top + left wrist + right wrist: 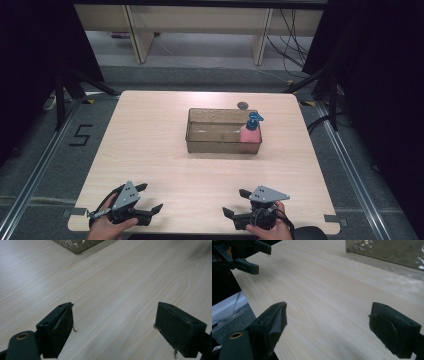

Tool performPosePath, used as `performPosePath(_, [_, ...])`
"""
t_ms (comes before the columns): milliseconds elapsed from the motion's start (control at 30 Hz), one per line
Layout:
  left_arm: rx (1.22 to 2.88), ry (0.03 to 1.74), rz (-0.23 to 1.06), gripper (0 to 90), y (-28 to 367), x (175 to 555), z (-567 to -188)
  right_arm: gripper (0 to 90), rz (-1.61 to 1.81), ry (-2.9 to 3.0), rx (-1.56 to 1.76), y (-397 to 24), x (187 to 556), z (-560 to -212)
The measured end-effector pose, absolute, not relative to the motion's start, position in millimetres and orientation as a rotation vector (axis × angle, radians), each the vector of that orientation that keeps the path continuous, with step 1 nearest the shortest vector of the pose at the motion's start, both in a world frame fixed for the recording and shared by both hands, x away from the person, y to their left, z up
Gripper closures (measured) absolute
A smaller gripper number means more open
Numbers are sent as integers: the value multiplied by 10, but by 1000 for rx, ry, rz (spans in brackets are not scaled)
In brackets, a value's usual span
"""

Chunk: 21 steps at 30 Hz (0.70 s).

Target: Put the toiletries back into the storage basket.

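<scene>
Tabletop (150, 150), light wood grain, spans mid-frame in the high view. Clear tub (223, 131) sits right of centre; the pink pump bottle (250, 134) with blue top stands upright in the tub's right end. A small dark disc (243, 105) lies just behind the tub.

Step, as I judge it: you're at the start, nothing grasped. Next move calls for a long forward reach, likely right side, toward the bottle.

Both your hands rest at the frame's lower edge, well apart from the tub. Left claw (150, 199): jaws spread wide, empty. Right claw (236, 203): jaws spread wide, empty, angled inward.
</scene>
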<state>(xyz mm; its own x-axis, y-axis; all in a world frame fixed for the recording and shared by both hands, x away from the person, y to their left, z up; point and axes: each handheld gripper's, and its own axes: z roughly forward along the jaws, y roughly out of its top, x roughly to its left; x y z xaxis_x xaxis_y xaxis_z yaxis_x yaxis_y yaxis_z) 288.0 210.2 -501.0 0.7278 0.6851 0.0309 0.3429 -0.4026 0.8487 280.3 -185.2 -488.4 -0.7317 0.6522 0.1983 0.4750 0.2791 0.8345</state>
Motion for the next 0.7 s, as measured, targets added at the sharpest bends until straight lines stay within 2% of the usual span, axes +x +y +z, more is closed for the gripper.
performPosePath(700, [2027,784,474,148,2104,2884,-5012,157,1436,2367,1059,-1846,2814,-4901])
